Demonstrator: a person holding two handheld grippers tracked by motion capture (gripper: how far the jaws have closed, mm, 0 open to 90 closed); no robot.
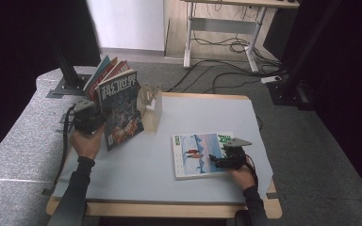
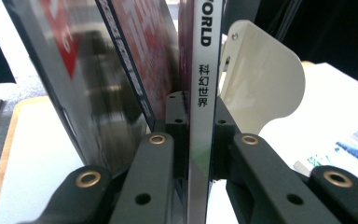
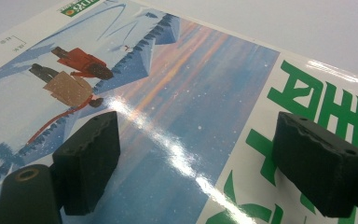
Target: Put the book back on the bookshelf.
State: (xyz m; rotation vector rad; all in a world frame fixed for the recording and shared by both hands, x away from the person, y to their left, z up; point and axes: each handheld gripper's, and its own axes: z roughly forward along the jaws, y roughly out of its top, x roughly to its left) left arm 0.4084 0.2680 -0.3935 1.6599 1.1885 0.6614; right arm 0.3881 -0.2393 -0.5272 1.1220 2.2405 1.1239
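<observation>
A science-fiction magazine [image 1: 121, 109] stands upright at the table's left, in front of several others leaning in a row [image 1: 104, 70]. My left gripper [image 1: 101, 118] is shut on its near edge. In the left gripper view the gripper [image 2: 200, 135] has both pads pressed against the white spine [image 2: 201, 93]. A second magazine [image 1: 199, 154] with a snowy blue cover lies flat at the right. My right gripper [image 1: 215, 161] hovers low over its right part. In the right gripper view the gripper [image 3: 205, 158] is open, its pads [image 3: 88, 158] wide apart above the glossy cover [image 3: 168, 88].
A pale bookend stand [image 1: 152, 107] sits just right of the upright magazines; its rounded plate [image 2: 261, 79] shows beside the held spine. The grey table top [image 1: 202, 117] stretches between the two magazines. Black posts and a desk with cables stand beyond the table.
</observation>
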